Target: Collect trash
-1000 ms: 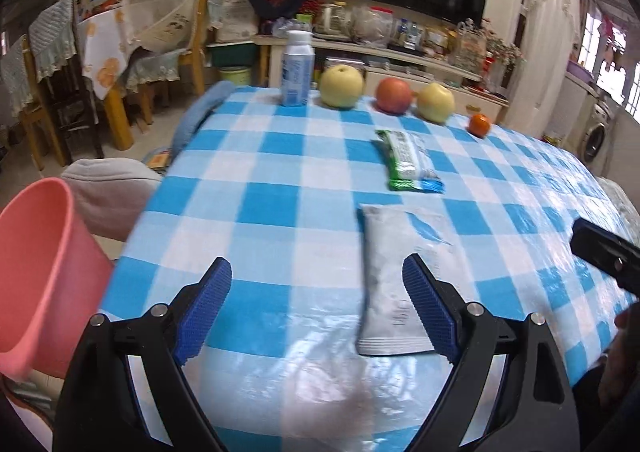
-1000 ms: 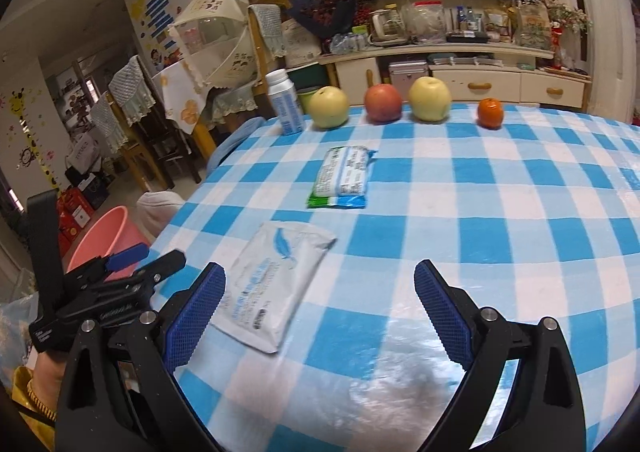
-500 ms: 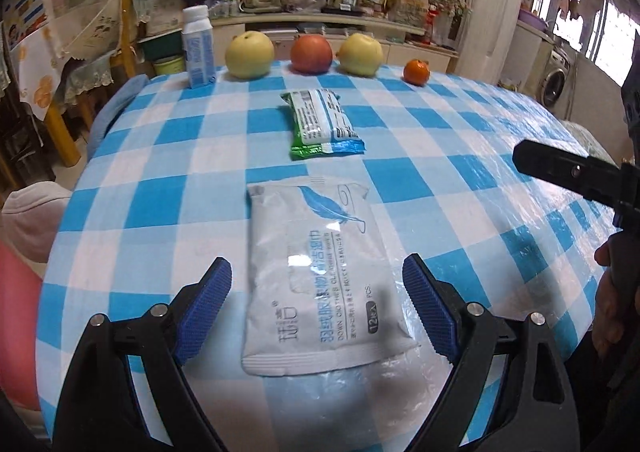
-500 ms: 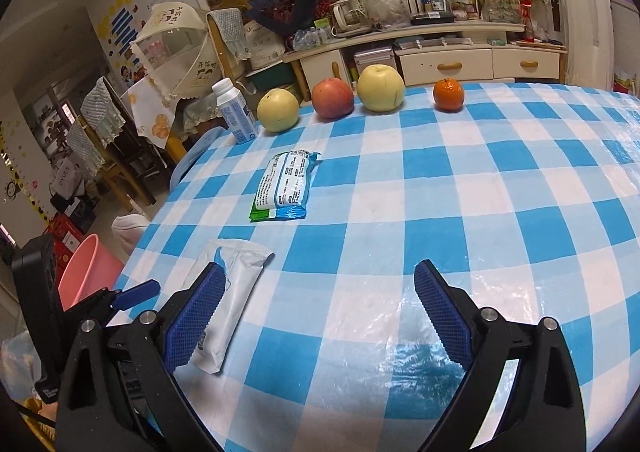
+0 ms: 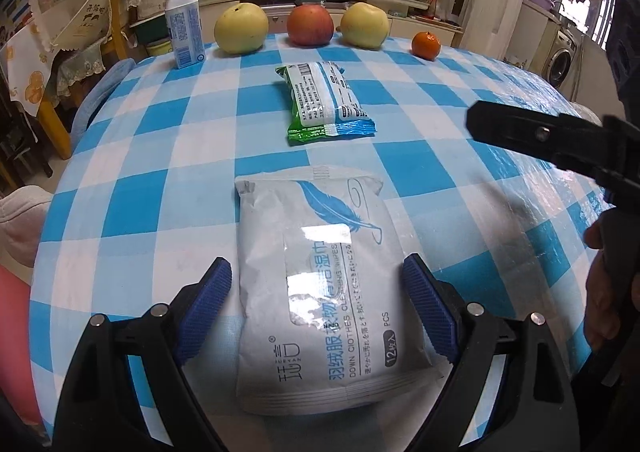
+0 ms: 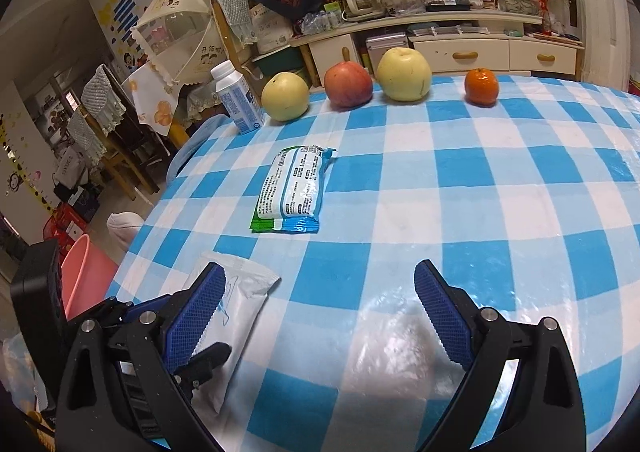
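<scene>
A white wipes packet (image 5: pixel 320 284) with a blue feather print lies flat on the blue-checked tablecloth (image 5: pixel 132 204). My left gripper (image 5: pixel 316 264) is open and low over it, one blue pad close on each side of the packet's long edges. Further back lies a green and blue snack packet (image 5: pixel 324 104). In the right wrist view my right gripper (image 6: pixel 320 270) is open over bare cloth, nothing between its fingers. The snack packet (image 6: pixel 294 188) is ahead of it, slightly left. The white packet (image 6: pixel 244 292) shows partly behind its left finger.
A milk bottle (image 5: pixel 183 24), two pale pears (image 5: pixel 241 28), a red apple (image 5: pixel 310 25) and an orange (image 5: pixel 426 46) line the table's far edge. A pink bin (image 6: pixel 84 276) stands on the floor left of the table. Chairs and a sideboard stand behind.
My left gripper swung right and dropped toward the white packet, which now sits between its pads. The right gripper moved forward over the table, closer to the snack packet.
</scene>
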